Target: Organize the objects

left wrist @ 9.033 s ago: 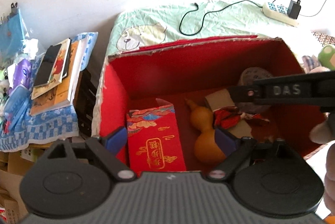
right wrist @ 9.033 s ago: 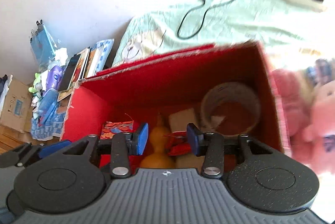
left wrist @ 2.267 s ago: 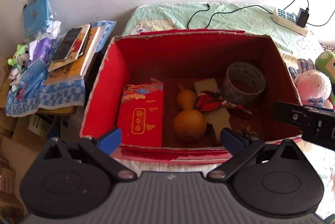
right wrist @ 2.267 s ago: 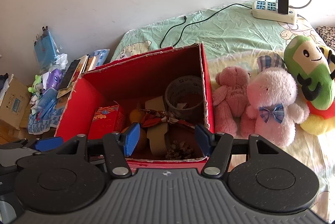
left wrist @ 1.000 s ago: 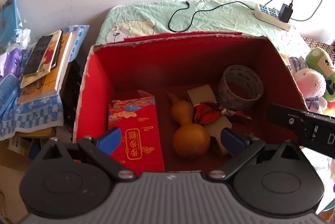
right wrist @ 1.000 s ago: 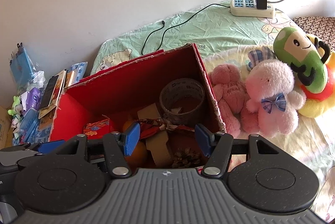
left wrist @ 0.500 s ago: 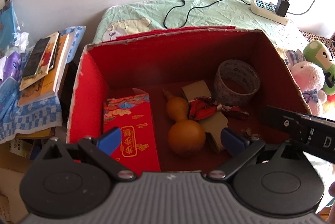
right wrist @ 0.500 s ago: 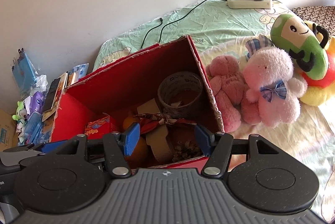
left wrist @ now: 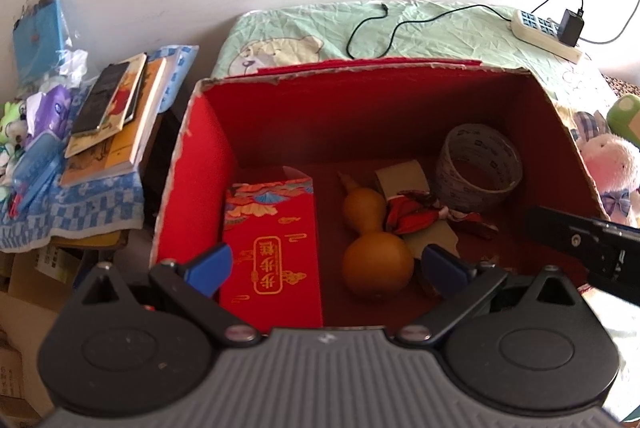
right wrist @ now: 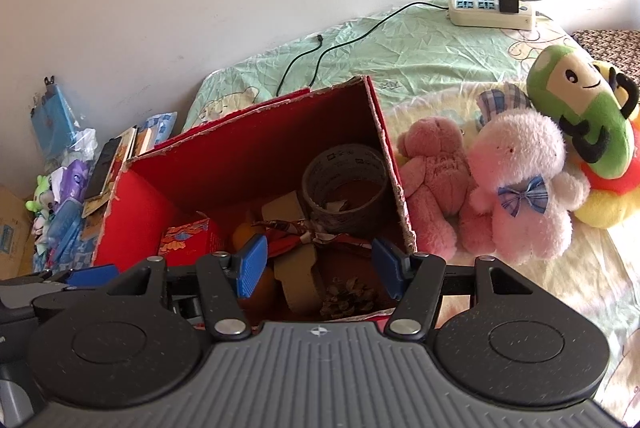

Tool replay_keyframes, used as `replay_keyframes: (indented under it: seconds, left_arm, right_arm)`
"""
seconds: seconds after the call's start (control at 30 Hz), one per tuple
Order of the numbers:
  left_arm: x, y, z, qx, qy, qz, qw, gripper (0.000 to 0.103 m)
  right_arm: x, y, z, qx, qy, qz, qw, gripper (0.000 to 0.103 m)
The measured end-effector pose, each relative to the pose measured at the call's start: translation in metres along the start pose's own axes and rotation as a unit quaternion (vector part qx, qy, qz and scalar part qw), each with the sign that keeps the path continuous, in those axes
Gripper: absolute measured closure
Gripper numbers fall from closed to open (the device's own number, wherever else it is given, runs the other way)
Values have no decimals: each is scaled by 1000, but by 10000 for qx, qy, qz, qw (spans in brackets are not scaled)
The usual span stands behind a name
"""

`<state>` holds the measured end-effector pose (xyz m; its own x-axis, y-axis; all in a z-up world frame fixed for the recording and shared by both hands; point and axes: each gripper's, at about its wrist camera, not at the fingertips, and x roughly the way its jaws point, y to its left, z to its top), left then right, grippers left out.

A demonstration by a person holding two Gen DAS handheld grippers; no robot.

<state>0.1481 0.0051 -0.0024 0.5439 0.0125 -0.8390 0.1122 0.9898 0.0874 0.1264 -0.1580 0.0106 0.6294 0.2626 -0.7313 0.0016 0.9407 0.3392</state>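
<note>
**Both grippers being held open above the red box**

The left gripper [left wrist: 326, 268] is being held over the near edge of the red cardboard box [left wrist: 192, 163], its blue pads spread wide with nothing between them. The right gripper [right wrist: 318, 268] is likewise being held with jaws apart and empty, above the box's near right corner.

Inside the box, seen from the left wrist view: a red gift packet [left wrist: 272, 248] with gold characters is lying at 9 o'clock on the floor; a brown gourd [left wrist: 374, 248] is lying just beside it at centre; a red-patterned cloth strip [left wrist: 420, 214] is draped over a strip of brown cardboard [left wrist: 402, 179], touching the gourd's neck; a roll of tape [left wrist: 478, 163] is standing at 2 o'clock against the right wall. A pine cone [right wrist: 348, 294] is being seen at 6 o'clock in the right wrist view.

Outside the box at 3 o'clock, a pink teddy bear [right wrist: 434, 171], a pale pink plush with a bow tie [right wrist: 524, 187] and a green plush [right wrist: 576, 99] are lying on the bedsheet [right wrist: 420, 55]. A power strip [right wrist: 490, 9] is lying at 1 o'clock. Stacked books [left wrist: 116, 119] are lying at 9 o'clock.
</note>
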Motion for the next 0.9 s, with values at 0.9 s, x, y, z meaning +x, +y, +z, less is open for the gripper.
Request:
replay_keyframes:
  seconds: [0.9]
  left_arm:
    - [-11,2,-6,-105,-228,138,9996,2]
  right_arm:
    - [-12,-3,-10,95,-282,14,9996,41]
